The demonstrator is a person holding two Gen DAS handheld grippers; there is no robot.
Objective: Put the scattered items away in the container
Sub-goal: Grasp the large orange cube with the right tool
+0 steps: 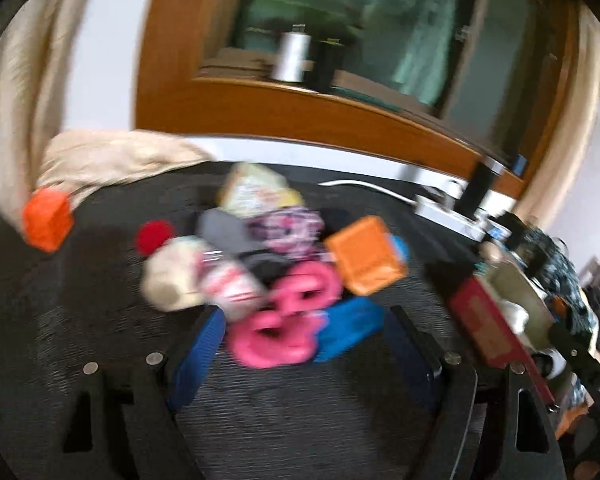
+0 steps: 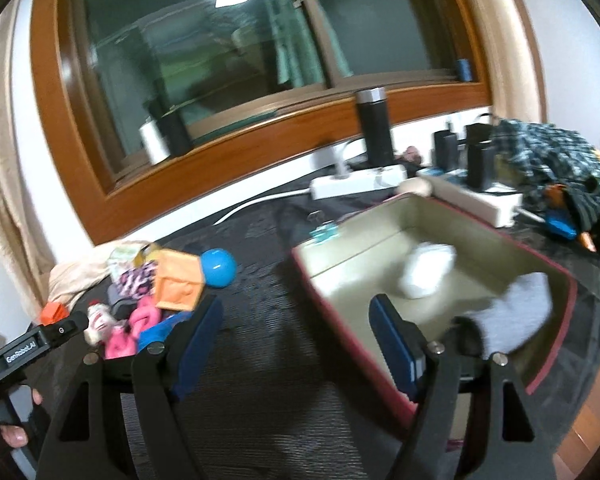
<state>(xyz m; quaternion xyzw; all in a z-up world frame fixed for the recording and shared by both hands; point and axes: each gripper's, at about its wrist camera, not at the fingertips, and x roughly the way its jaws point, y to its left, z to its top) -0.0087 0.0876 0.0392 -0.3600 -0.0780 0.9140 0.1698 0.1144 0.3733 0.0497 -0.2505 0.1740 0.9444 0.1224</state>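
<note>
**Both claws open; toy pile still outside the tray**

Left claw (image 1: 304,340): jaws spread wide, nothing between them. It hovered low over the dark tablecloth (image 1: 300,420), pointed at the toy pile. Picture heavily smeared by motion.

Pile, left view: pink ring toy (image 1: 288,320) nearest the claw, blue block (image 1: 348,328) just beside it on the right, orange cube (image 1: 366,260) behind that. A cream soft lump (image 1: 172,276) sat on the pile's left, a red disc (image 1: 154,236) close behind it. A smaller orange block (image 1: 46,220) lay well apart at the far left, near beige cloth (image 1: 112,156).

Right claw (image 2: 296,332): jaws also wide apart, empty. Its right finger overlapped the near rim of the tray (image 2: 552,364), which had a red outside and a pale lining.

Inside the tray: a white bundle (image 2: 426,268) towards the middle, a grey sock (image 2: 512,312) at the near right side. Blue ball (image 2: 219,268) on the cloth between pile and tray, touching the orange cube.

A hand (image 2: 16,432) showed at the right view's lower left.
</note>
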